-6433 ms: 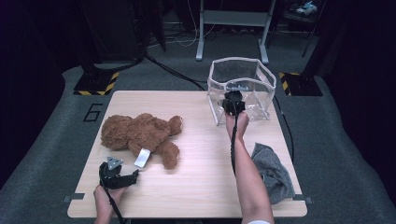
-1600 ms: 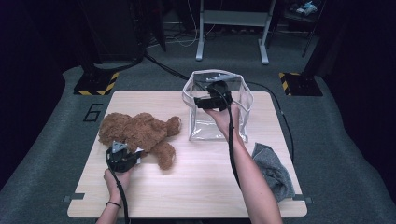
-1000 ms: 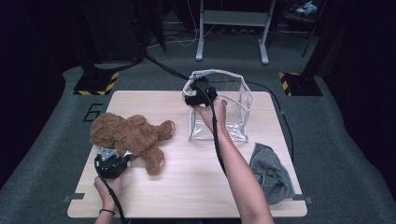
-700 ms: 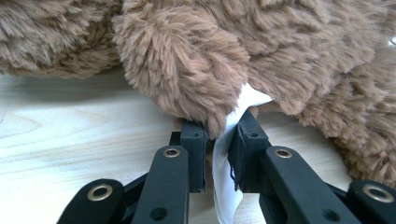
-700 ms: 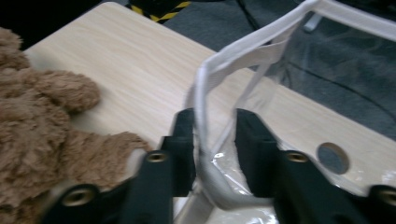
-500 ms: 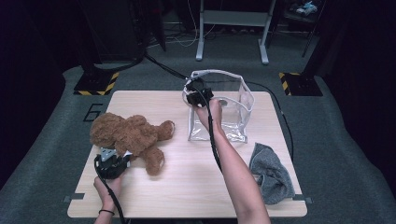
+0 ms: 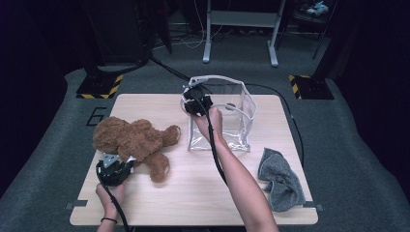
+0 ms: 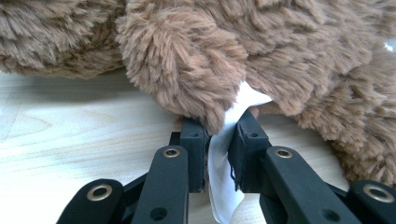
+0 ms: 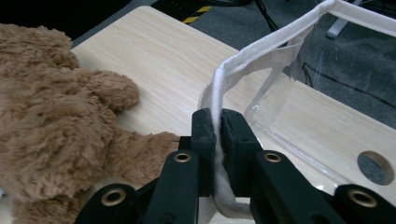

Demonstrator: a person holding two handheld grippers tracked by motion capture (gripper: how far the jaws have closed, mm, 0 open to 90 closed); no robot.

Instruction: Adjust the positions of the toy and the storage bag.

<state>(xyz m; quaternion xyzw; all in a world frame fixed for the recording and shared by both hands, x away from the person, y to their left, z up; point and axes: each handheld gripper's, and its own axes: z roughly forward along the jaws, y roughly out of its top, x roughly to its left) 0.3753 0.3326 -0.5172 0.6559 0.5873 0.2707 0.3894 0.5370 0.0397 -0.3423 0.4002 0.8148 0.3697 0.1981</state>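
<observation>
Bag (image 7: pixel 227 121) clear, right gripper (image 9: pixel 217 122) just clamped on rim; left gripper (image 8: pixel 219 140) pinching bear (image 7: pixel 133 140) tag (image 8: pixel 224 177).

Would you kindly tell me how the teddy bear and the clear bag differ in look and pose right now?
The teddy bear is brown, furry and opaque; the clear bag is see-through plastic with a white rim. The teddy bear lies flat on the table, while the clear bag stands upright with its top open. The left gripper pinches the teddy bear's white tag; the right gripper pinches the clear bag's rim. Both rest on the table.

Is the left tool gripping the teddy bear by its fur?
No: in the left gripper view the left tool pinches the white tag hanging from the teddy bear, not the fur.
</observation>
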